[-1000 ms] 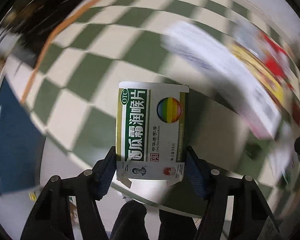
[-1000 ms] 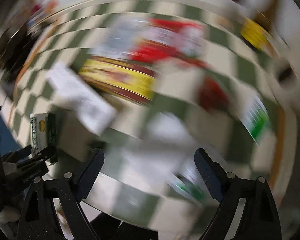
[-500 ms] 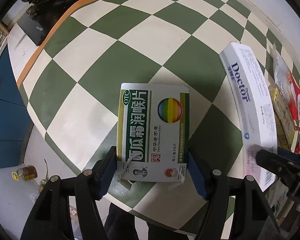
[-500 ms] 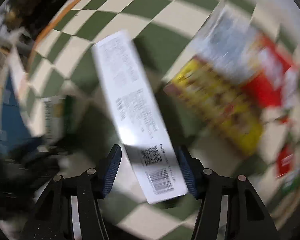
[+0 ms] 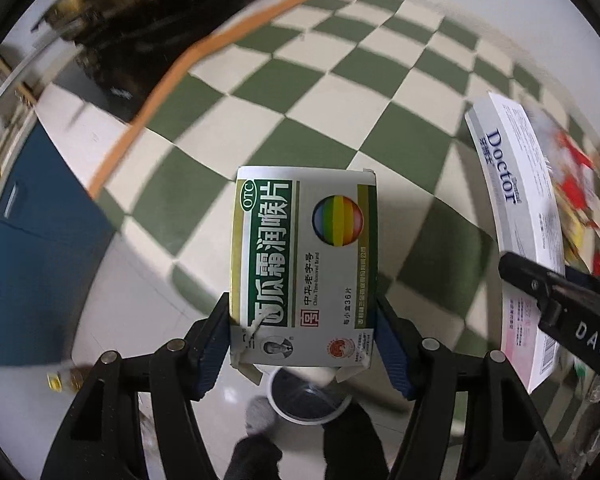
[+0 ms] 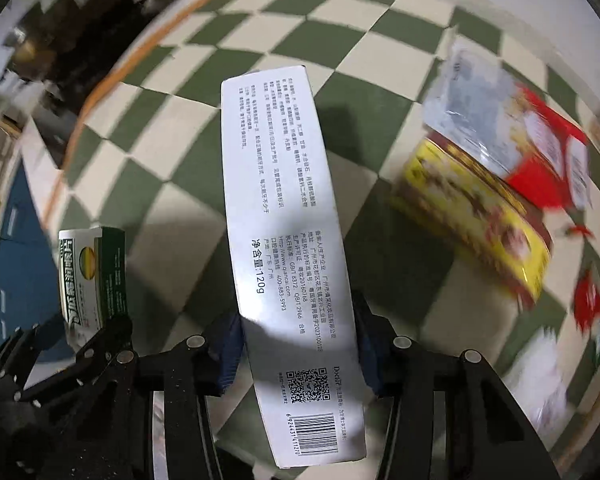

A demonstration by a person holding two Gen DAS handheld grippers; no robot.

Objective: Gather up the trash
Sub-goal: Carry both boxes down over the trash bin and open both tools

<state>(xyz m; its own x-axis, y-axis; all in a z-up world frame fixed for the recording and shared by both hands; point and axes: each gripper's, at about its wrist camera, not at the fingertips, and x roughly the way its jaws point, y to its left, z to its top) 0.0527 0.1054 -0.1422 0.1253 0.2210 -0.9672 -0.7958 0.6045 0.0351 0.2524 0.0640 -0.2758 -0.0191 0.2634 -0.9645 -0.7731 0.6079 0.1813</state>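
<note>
My left gripper point(image 5: 302, 344) is shut on a green and white lozenge box point(image 5: 304, 256), held off the checkered table. The box also shows at the left of the right wrist view point(image 6: 94, 276). My right gripper point(image 6: 298, 354) is shut on a long white toothpaste box point(image 6: 288, 248) marked "Doctor", seen at the right of the left wrist view point(image 5: 516, 216). A white bin with a dark inside point(image 5: 308, 398) sits on the floor, below the lozenge box.
A yellow packet point(image 6: 476, 216) and a red and silver packet point(image 6: 512, 128) lie on the green and cream checkered table point(image 6: 260, 40), with small red scraps point(image 6: 588, 304) to the right. A blue cabinet point(image 5: 32, 240) stands left of the table.
Both grippers have lifted and drawn back from the table with their boxes. The bin on the floor has come into the left wrist view. A second ago the right gripper was open and empty.
</note>
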